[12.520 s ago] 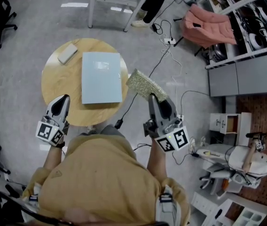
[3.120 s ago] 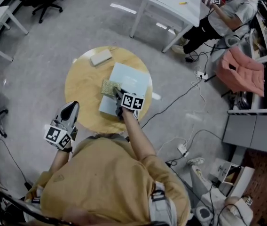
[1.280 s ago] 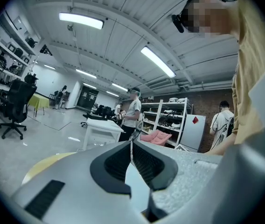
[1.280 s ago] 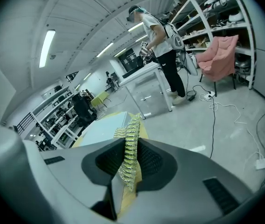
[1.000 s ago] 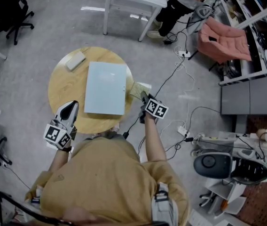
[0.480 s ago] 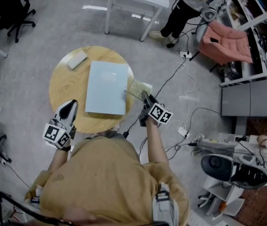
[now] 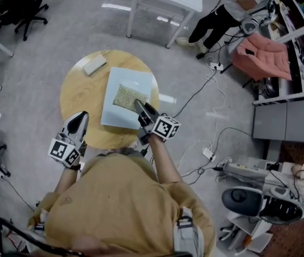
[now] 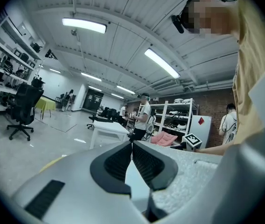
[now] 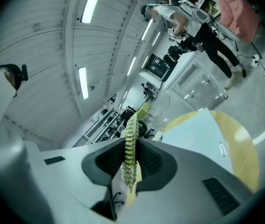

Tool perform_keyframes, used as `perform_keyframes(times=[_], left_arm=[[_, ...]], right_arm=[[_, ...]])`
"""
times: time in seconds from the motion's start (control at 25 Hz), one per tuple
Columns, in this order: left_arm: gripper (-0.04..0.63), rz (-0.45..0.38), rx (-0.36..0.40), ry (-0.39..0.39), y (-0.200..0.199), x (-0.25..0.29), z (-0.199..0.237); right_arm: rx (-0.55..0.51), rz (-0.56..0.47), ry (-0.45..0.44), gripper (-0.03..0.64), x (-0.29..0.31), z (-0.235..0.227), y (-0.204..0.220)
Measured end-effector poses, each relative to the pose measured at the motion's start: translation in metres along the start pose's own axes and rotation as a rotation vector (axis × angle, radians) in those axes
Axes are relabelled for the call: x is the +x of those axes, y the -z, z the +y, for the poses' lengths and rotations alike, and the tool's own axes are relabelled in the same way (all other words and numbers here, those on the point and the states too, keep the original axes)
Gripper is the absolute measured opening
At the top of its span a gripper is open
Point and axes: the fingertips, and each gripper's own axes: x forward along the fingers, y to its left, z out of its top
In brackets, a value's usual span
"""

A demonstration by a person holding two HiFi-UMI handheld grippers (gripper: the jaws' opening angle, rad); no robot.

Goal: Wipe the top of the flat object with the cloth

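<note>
Because a wipe needs the cloth (image 7: pixel 125 96) spread flat against the surface, the right gripper (image 7: pixel 137 104) pinches only its near edge. The rest lies on the middle of the pale blue panel (image 7: pixel 135 76), which rests on the round wooden table (image 7: pixel 73 98). The left gripper (image 7: pixel 79 116) hangs back by the table's near rim, probably unneeded, its jaws pressed together on nothing. Only the head view shows the cloth's spread and a small beige block (image 7: pixel 94 65) beyond the panel; the right gripper view shows the cloth edge-on, clamped between the jaws.
</note>
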Motion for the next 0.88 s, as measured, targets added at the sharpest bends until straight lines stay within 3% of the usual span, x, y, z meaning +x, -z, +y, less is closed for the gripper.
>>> perform_keyframes(times=[0.2, 0.56, 0.88], left_arm=[[0.015, -0.013, -0.005, -0.027, -0.002, -0.009, 0.007], [0.015, -0.017, -0.024, -0.072, 0.000, -0.022, 0.027], [0.015, -0.014, -0.033, -0.087, 0.004, -0.032, 0.034]], right_arm=[[-0.022, 0.171, -0.012, 0.064, 0.043, 0.006, 0.057], [-0.032, 0.338, 0.101, 0.063, 0.082, -0.039, 0.110], [-0.055, 0.383, 0.242, 0.063, 0.070, -0.083, 0.131]])
